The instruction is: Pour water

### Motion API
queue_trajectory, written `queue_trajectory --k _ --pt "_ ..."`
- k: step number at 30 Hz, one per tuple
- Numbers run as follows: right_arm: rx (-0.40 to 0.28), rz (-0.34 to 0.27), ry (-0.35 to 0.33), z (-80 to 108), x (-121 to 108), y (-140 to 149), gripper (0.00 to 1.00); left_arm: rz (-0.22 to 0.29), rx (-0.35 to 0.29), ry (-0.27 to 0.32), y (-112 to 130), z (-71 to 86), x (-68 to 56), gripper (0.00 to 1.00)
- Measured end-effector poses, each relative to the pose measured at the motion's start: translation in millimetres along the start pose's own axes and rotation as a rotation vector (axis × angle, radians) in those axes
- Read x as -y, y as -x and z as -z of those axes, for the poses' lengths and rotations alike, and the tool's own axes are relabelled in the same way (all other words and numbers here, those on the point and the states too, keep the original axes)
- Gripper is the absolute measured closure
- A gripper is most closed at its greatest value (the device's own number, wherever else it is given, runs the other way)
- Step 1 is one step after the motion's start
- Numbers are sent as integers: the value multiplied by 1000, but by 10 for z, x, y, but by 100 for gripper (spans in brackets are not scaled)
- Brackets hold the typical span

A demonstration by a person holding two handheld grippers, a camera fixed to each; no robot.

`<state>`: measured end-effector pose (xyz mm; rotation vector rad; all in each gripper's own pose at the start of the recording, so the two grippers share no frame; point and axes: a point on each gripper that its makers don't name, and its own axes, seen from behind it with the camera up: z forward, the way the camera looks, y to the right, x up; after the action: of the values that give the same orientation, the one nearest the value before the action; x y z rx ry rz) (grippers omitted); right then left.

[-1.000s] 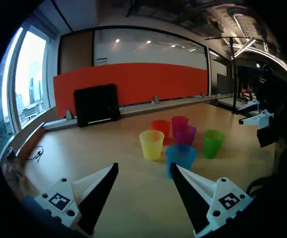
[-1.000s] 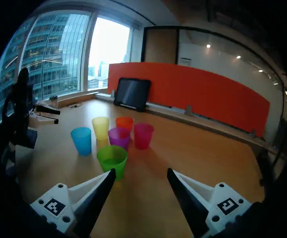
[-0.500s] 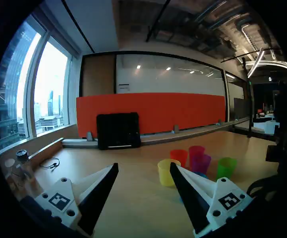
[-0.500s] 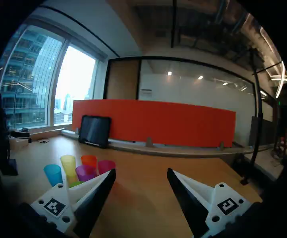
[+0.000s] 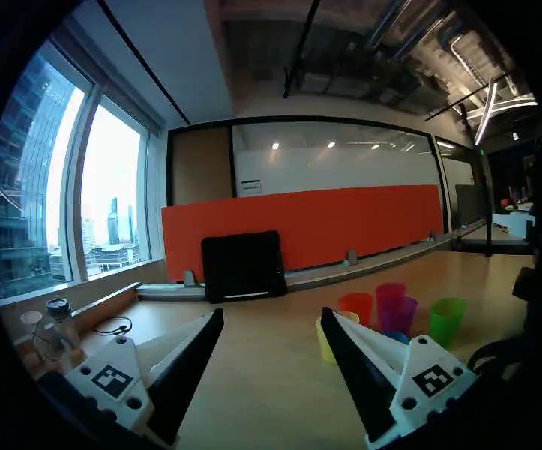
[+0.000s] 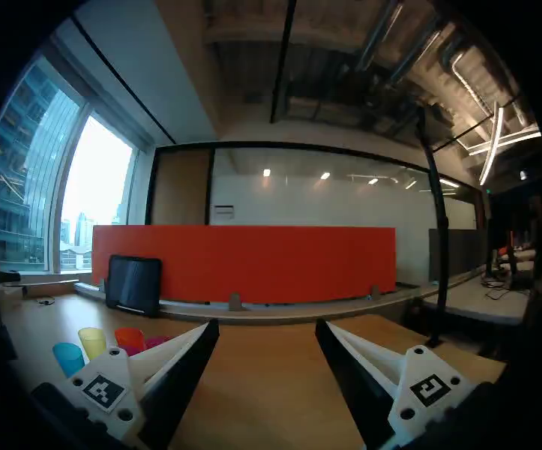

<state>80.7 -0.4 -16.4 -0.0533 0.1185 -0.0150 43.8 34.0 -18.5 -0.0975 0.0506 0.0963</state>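
Several coloured plastic cups stand in a cluster on the wooden table point(image 5: 271, 390). In the left gripper view a yellow cup point(image 5: 324, 341), a red cup point(image 5: 356, 307), a magenta cup point(image 5: 389, 293), a purple cup point(image 5: 399, 313) and a green cup point(image 5: 446, 318) sit behind my left gripper's right finger; a sliver of the blue cup point(image 5: 395, 337) peeks out beside it. My left gripper point(image 5: 271, 341) is open and holds nothing. In the right gripper view the blue cup point(image 6: 69, 358), yellow cup point(image 6: 92, 342) and red cup point(image 6: 130, 339) lie low at the left. My right gripper point(image 6: 265, 349) is open and holds nothing.
A black tablet point(image 5: 243, 265) leans against the orange partition point(image 5: 308, 225) at the table's far edge. A small jar point(image 5: 59, 319) and a cable point(image 5: 113, 327) lie by the window at the left. A dark pole point(image 6: 437, 247) rises at the right.
Both grippers have tilted upward over the last second, so the cups slid down and away in both views and more ceiling shows. Both stayed open.
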Motion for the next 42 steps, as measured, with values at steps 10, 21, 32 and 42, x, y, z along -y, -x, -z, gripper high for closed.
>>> queue_trajectory --k 10,21,32,42 --pt "20 0 31 62 -59 170 0 26 2 -59 135 -94 93 4" --pt "52 -12 48 79 -144 229 0 46 4 -98 273 -159 182 4" --pt "49 1 53 101 -149 146 0 80 11 -92 364 -138 215 4" --pt "48 1 40 92 -90 99 0 98 28 -88 425 -107 266 4"
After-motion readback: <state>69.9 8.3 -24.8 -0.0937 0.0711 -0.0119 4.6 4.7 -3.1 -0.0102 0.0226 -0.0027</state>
